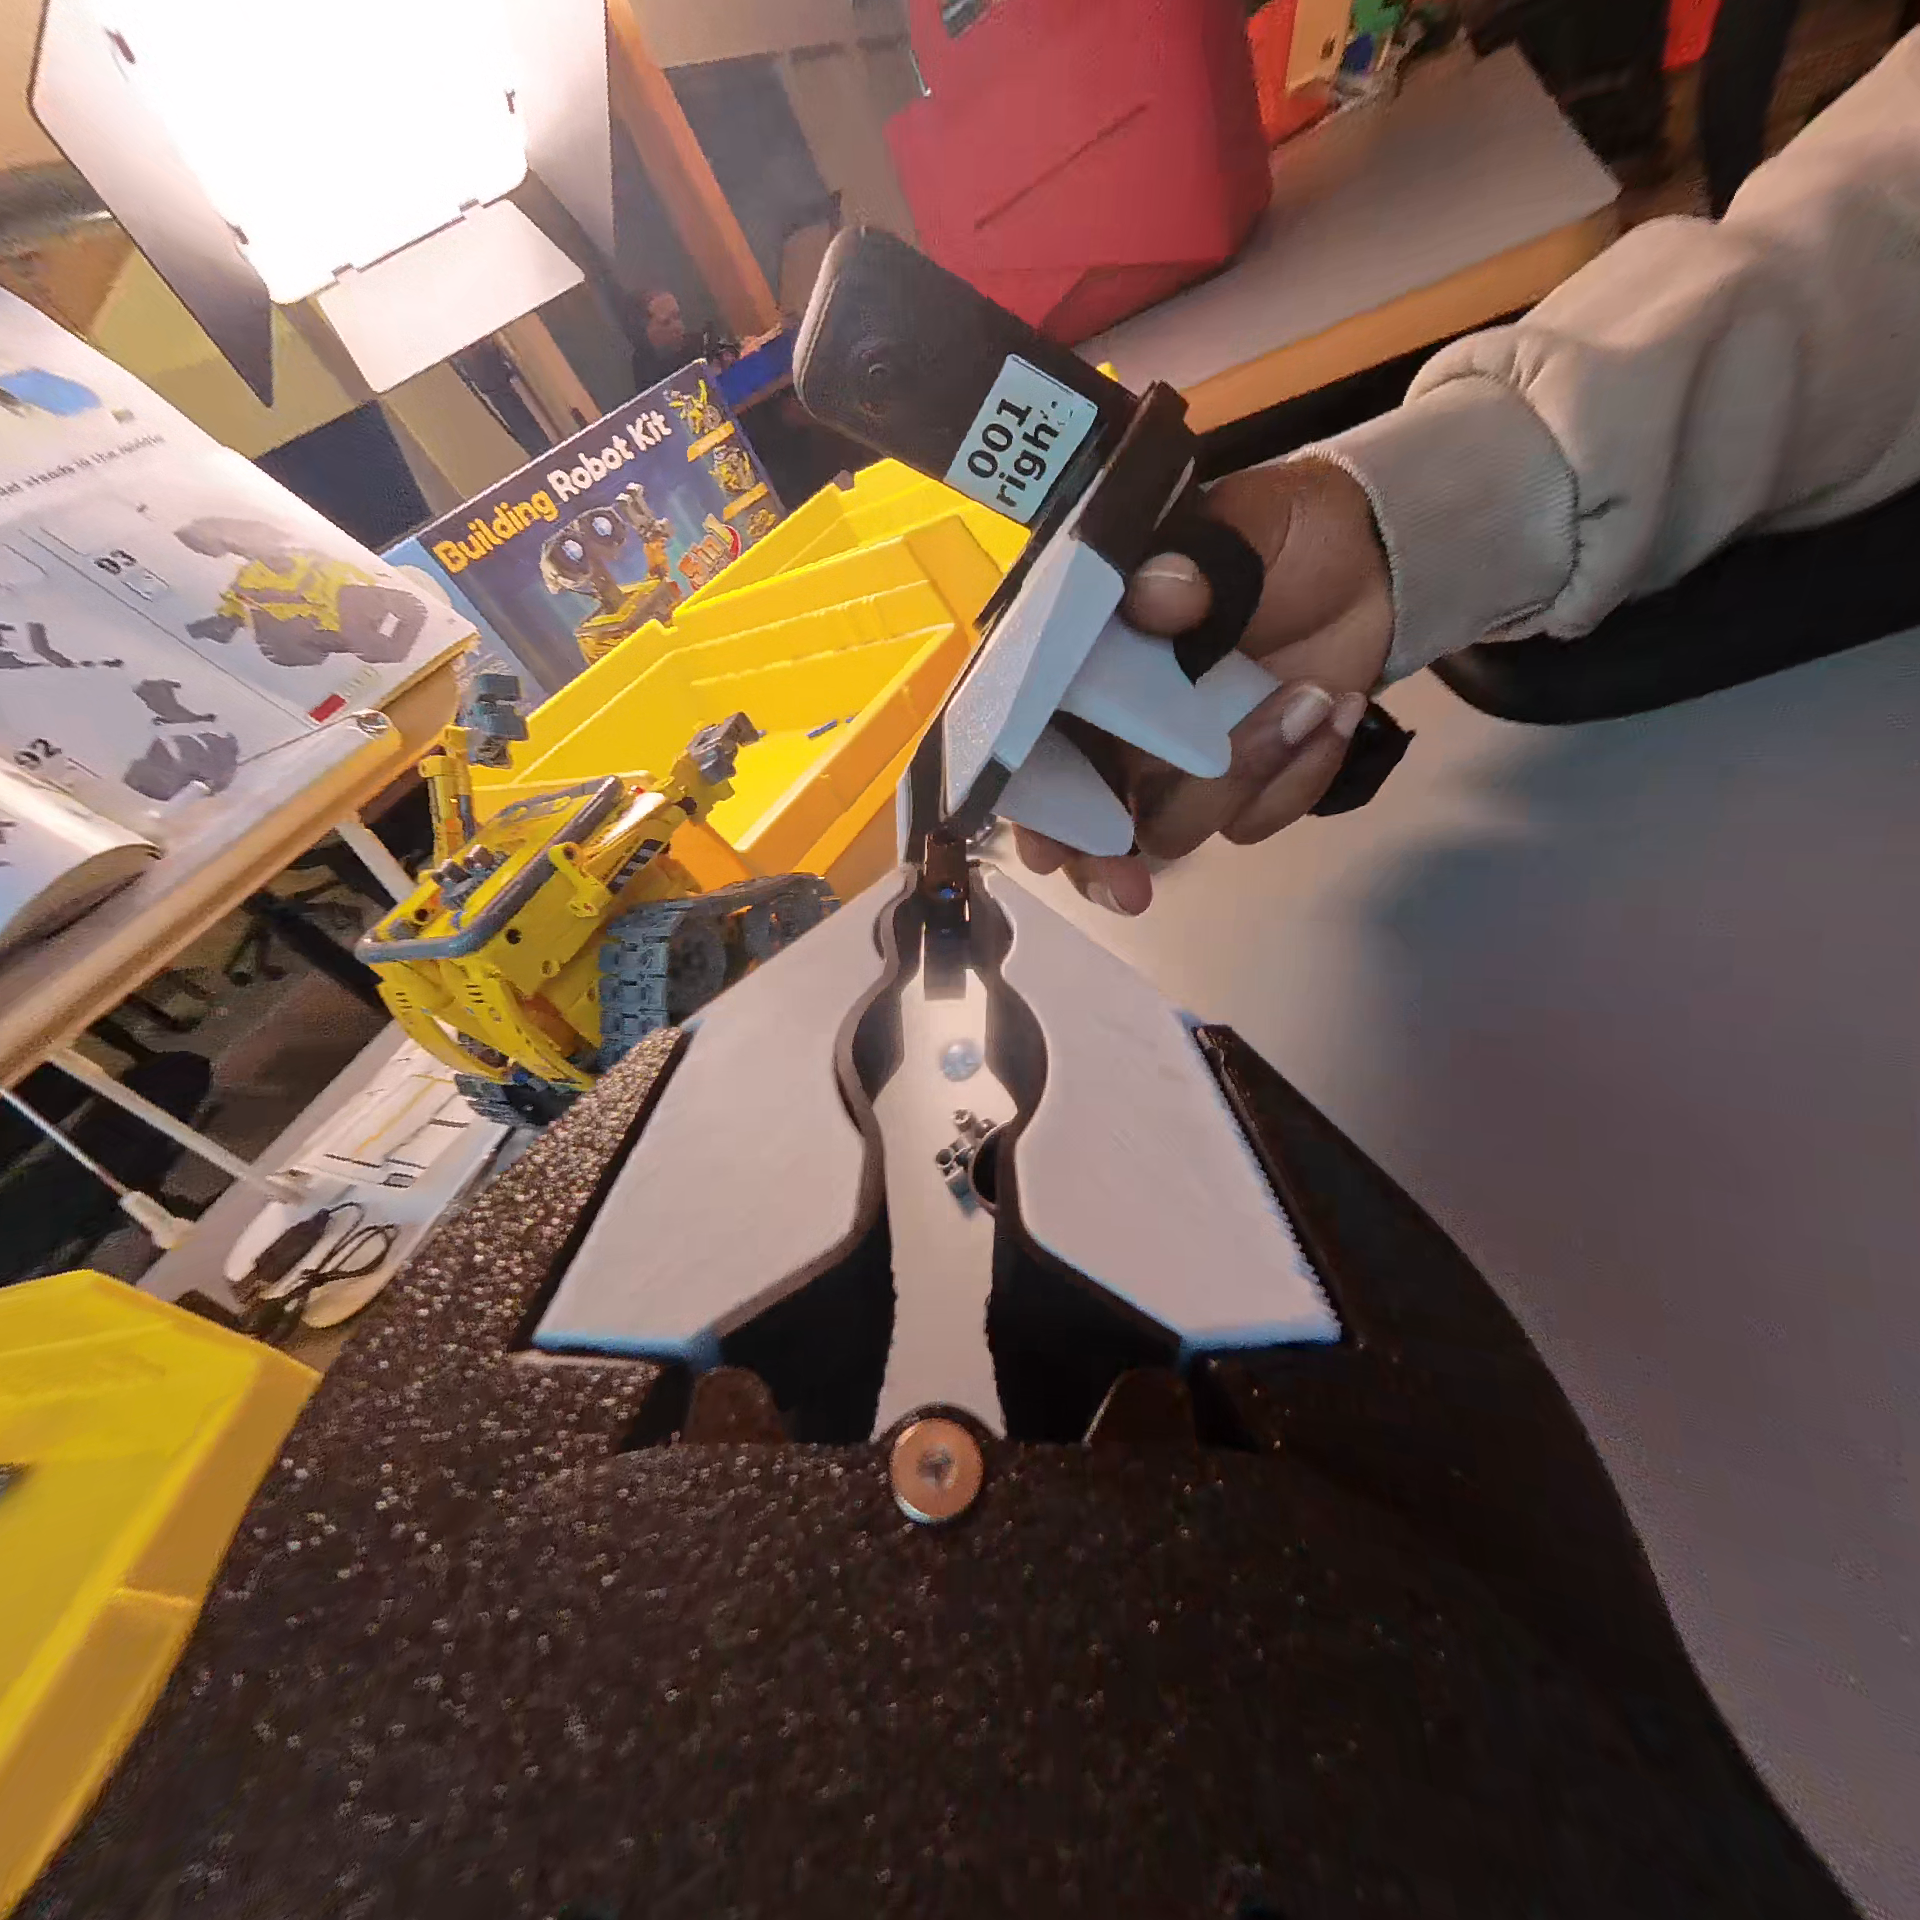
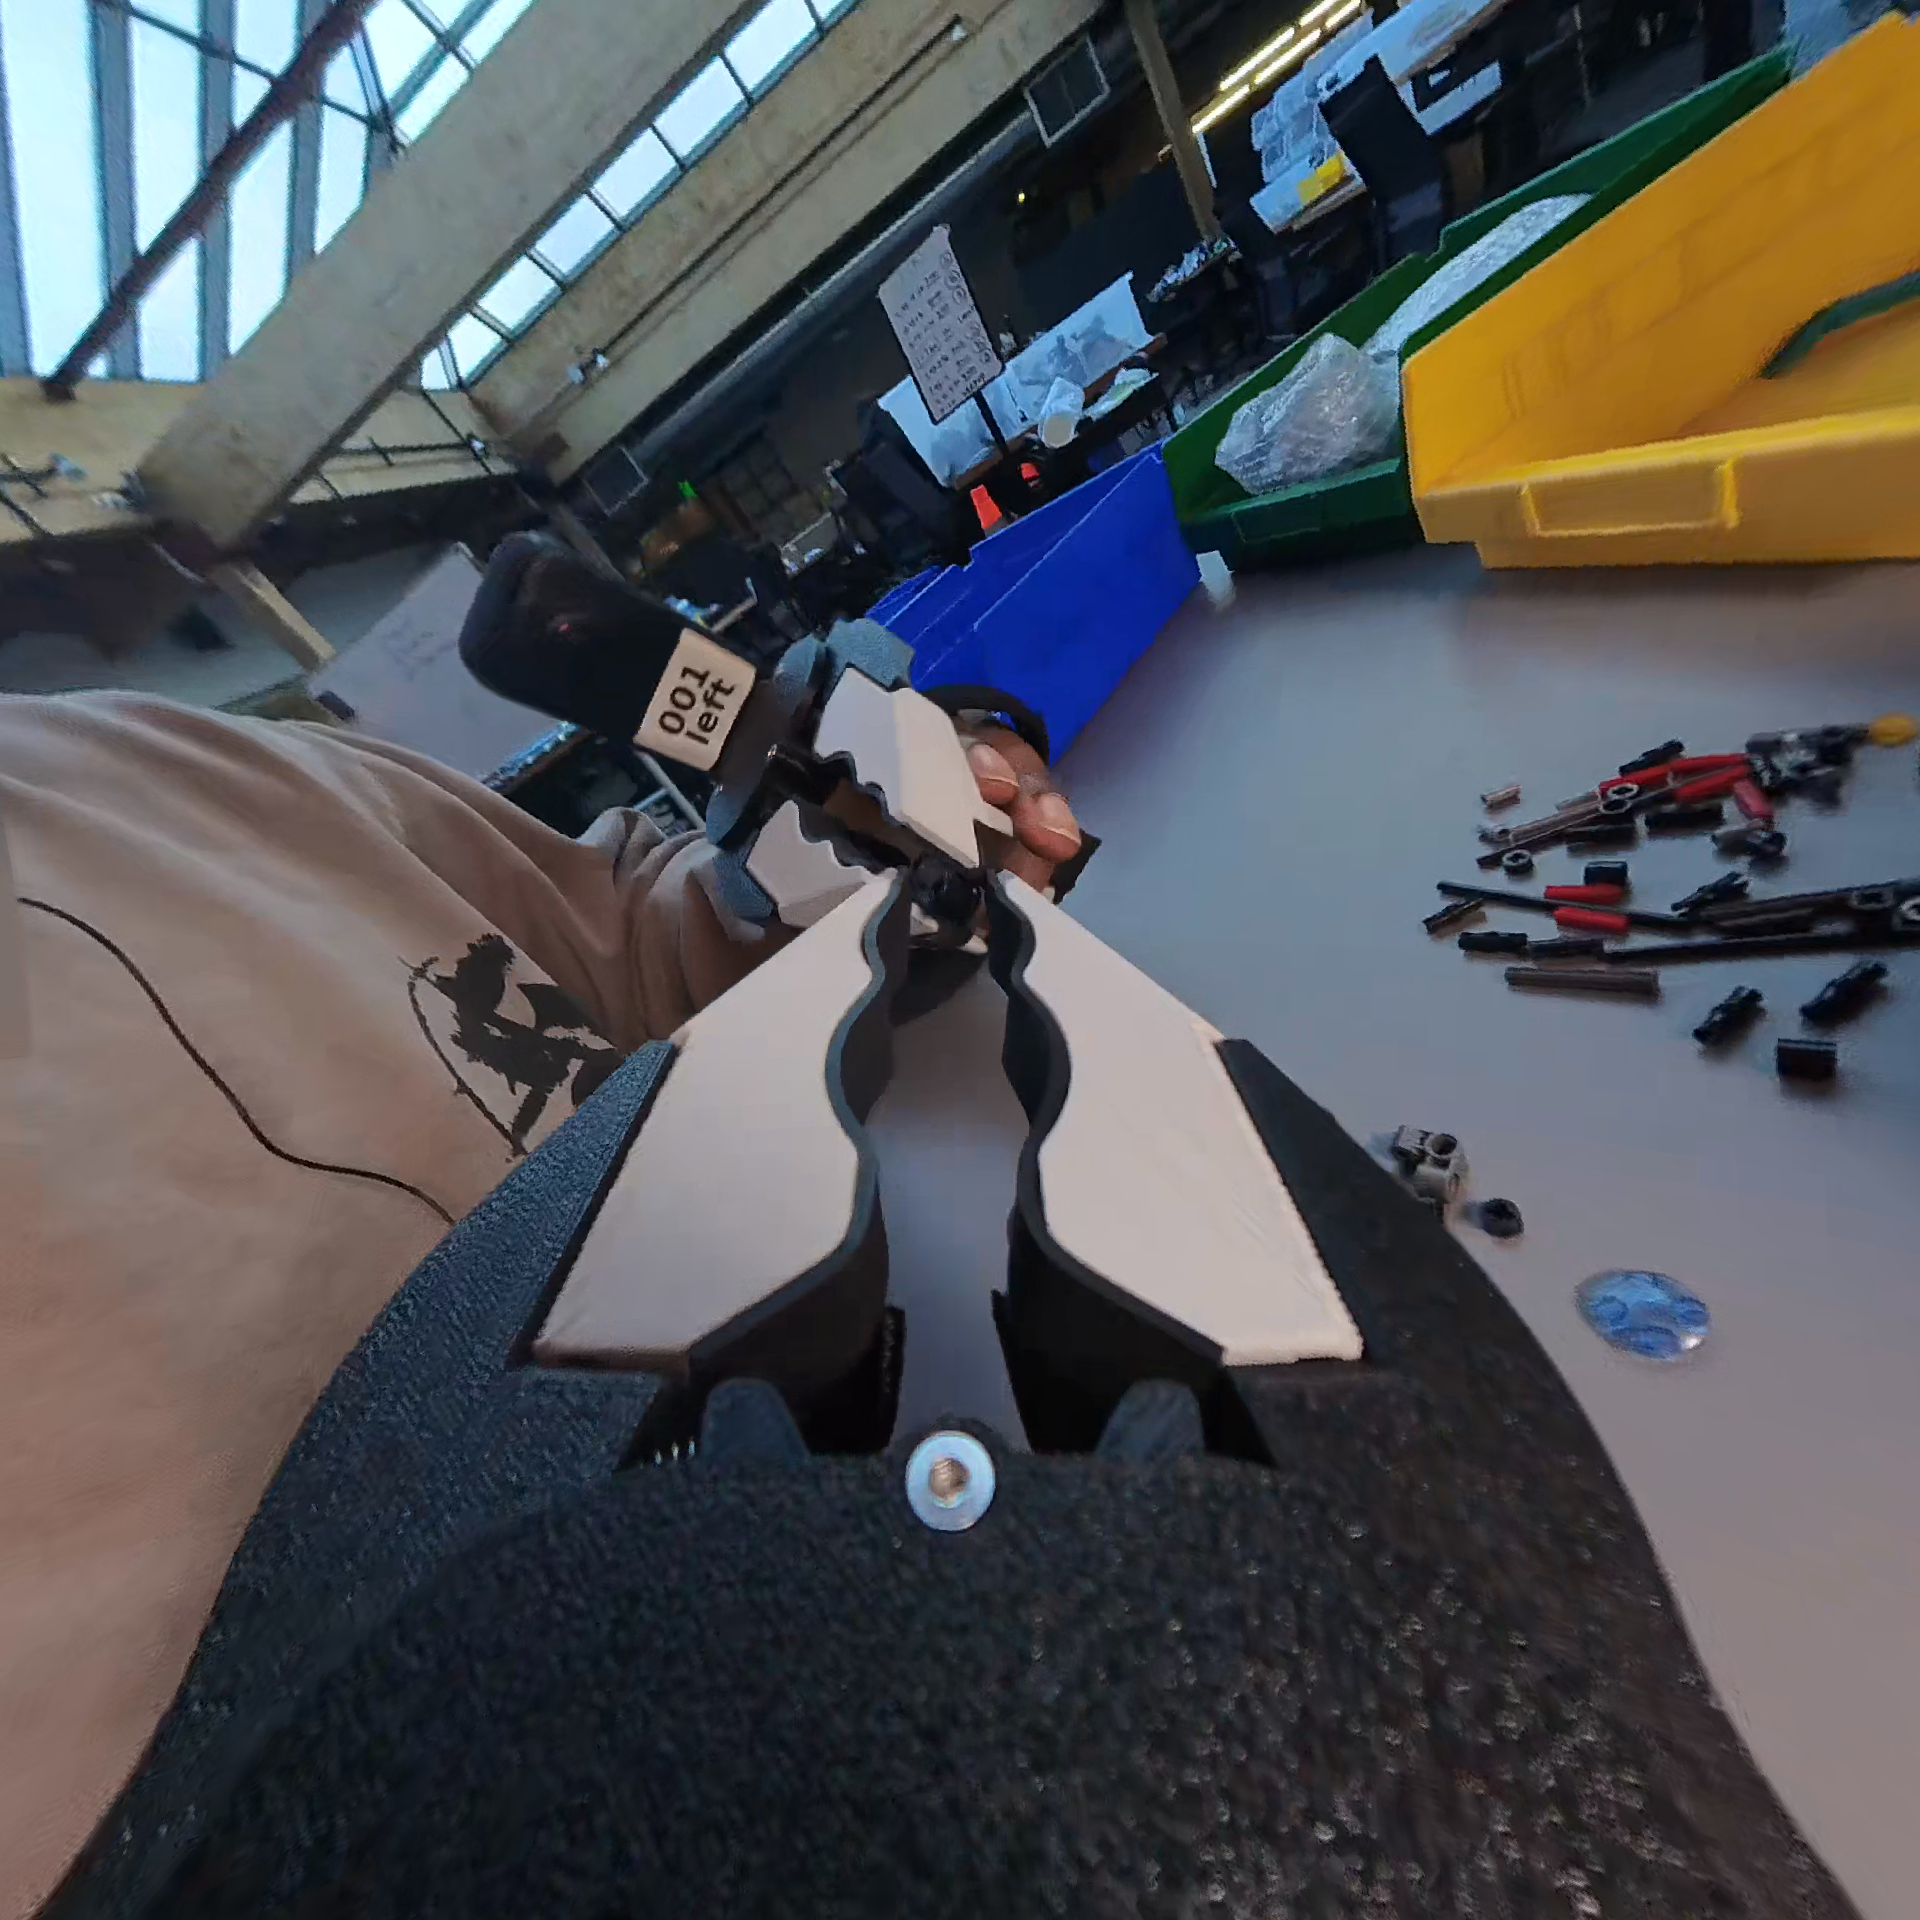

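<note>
My left gripper and my right gripper meet tip to tip above the grey table. Each is nearly closed on a small black part, seen in the left wrist view and in the right wrist view. I cannot tell whether it is one piece or two pressed together. The right gripper comes down from above in a hand with a beige sleeve. The left gripper comes in from the upper left. Under the left fingers lie a small grey connector and a clear blue stud.
A yellow tracked toy robot stands left, with yellow bins, a kit box and an open instruction booklet behind. Loose black and red pins lie to the right. Blue, green and yellow bins line the far edge. Left tips and right tips are each some 12 cm from the small grey connector. It is also in sight in the right wrist view.
</note>
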Demonstrator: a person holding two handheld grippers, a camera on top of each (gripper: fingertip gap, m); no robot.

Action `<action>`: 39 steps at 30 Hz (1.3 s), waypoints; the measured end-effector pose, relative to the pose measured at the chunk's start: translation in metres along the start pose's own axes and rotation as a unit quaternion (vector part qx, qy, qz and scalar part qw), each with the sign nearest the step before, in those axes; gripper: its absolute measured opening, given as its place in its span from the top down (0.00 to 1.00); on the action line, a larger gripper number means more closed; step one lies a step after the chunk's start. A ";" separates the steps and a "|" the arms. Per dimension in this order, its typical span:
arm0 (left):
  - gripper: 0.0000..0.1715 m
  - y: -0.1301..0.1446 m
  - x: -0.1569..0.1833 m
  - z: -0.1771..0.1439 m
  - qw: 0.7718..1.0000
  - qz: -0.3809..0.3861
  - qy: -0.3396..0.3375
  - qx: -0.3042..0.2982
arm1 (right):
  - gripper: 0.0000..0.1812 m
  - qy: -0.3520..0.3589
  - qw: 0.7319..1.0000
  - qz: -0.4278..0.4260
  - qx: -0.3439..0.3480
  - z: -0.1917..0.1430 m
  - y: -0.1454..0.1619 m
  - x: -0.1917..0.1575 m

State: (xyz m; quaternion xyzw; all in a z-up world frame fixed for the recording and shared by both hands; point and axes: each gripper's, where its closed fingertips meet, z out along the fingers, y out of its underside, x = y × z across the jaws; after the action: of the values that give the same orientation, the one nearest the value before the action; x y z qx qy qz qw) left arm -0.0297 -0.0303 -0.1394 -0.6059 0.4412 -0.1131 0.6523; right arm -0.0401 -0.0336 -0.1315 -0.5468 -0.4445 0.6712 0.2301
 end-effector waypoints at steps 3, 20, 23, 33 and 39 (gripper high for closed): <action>0.95 0.004 -0.002 0.002 0.999 0.046 -0.025 -0.015 | 0.94 -0.005 0.999 0.039 -0.005 0.000 0.004 0.006; 0.82 -0.024 0.014 -0.015 0.896 -0.367 0.235 0.088 | 0.97 -0.052 0.968 -0.240 -0.052 -0.018 0.007 -0.037; 0.88 -0.031 0.031 -0.020 0.852 -0.410 0.312 0.090 | 0.97 -0.054 0.952 -0.292 -0.078 -0.019 0.013 -0.046; 0.90 -0.041 0.059 -0.027 0.797 -0.439 0.406 0.084 | 0.97 -0.081 0.932 -0.334 -0.114 -0.022 0.025 -0.068; 0.93 -0.036 0.055 -0.021 0.800 -0.452 0.387 0.072 | 0.97 -0.070 0.932 -0.335 -0.116 -0.024 0.026 -0.061</action>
State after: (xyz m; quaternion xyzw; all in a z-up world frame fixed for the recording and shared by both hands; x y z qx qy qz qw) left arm 0.0013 -0.0915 -0.1293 -0.5940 0.3233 -0.6516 0.3436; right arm 0.0050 -0.0869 -0.1207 -0.3406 -0.6919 0.5350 0.3450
